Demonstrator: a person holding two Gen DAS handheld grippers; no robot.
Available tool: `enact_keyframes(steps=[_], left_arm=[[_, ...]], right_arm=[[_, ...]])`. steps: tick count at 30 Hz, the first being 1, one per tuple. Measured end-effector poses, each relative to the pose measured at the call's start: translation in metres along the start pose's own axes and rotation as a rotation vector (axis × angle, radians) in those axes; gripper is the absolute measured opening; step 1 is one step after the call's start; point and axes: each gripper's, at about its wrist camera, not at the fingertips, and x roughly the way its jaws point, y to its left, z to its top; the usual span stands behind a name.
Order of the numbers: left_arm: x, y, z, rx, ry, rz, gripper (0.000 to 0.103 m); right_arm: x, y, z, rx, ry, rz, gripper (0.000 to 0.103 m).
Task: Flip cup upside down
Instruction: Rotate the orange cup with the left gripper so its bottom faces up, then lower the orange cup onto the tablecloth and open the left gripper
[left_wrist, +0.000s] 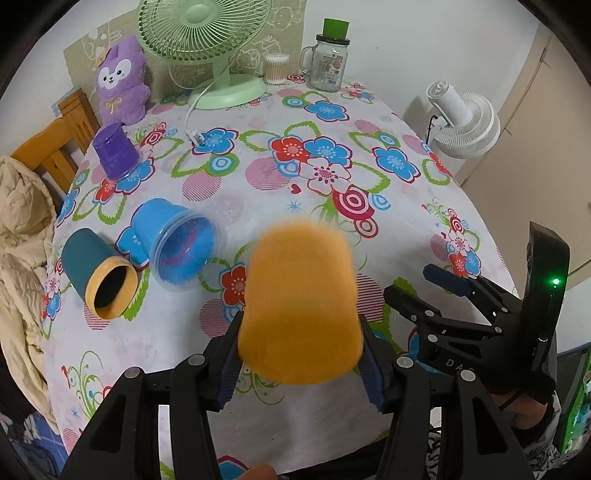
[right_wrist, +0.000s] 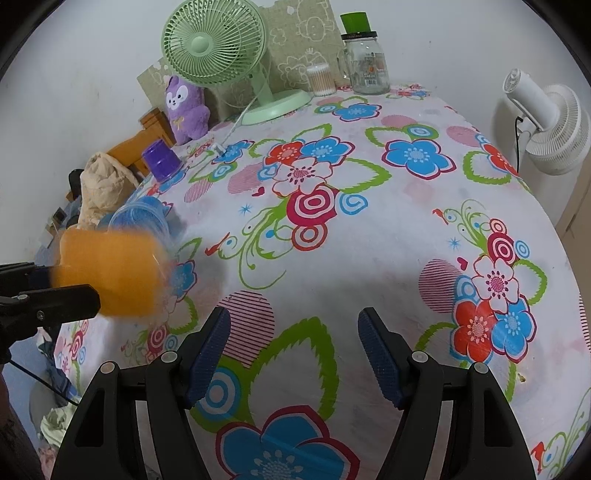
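Observation:
My left gripper (left_wrist: 301, 363) is shut on an orange cup (left_wrist: 301, 299), held above the table with its closed base pointing away from me; it is motion-blurred. It also shows in the right wrist view (right_wrist: 110, 273), held by the left gripper (right_wrist: 55, 295) at the far left. My right gripper (right_wrist: 293, 354) is open and empty above the floral tablecloth (right_wrist: 369, 240); in the left wrist view it (left_wrist: 424, 284) is to the right of the cup. A blue cup (left_wrist: 177, 243) and a teal cup (left_wrist: 96, 273) lie on their sides. A purple cup (left_wrist: 116, 149) stands upside down.
A green fan (left_wrist: 207, 44), a glass jar (left_wrist: 328, 62), a cotton-swab box (left_wrist: 276, 68) and a purple plush (left_wrist: 120, 81) stand along the back. A white cable and plug (left_wrist: 195, 136) lie mid-table. A wooden chair with a beige coat (left_wrist: 22, 229) is left, a white fan (left_wrist: 461, 118) right.

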Motion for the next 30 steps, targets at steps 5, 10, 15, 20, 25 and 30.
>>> enact_keyframes(steps=[5, 10, 15, 20, 25, 30], left_arm=[[-0.002, 0.000, 0.001, 0.000, -0.004, 0.000, 0.059], [-0.002, 0.001, 0.000, -0.005, -0.002, -0.005, 0.061], [-0.003, 0.005, 0.000, -0.014, -0.009, -0.008, 0.064], [-0.006, 0.009, -0.002, -0.027, -0.019, -0.009, 0.070], [-0.011, 0.016, -0.005, -0.056, -0.046, -0.007, 0.078], [-0.020, 0.026, -0.010, -0.094, -0.093, -0.005, 0.084]], right_arm=[[0.002, 0.002, -0.001, -0.010, 0.007, 0.000, 0.074], [0.002, 0.003, 0.000, -0.015, 0.011, -0.004, 0.074], [0.003, 0.006, 0.001, -0.029, 0.011, -0.009, 0.074], [0.001, 0.012, 0.004, -0.040, 0.006, -0.015, 0.074], [-0.003, 0.019, 0.008, -0.054, -0.006, -0.023, 0.074], [-0.011, 0.031, 0.013, -0.080, -0.025, -0.029, 0.074]])
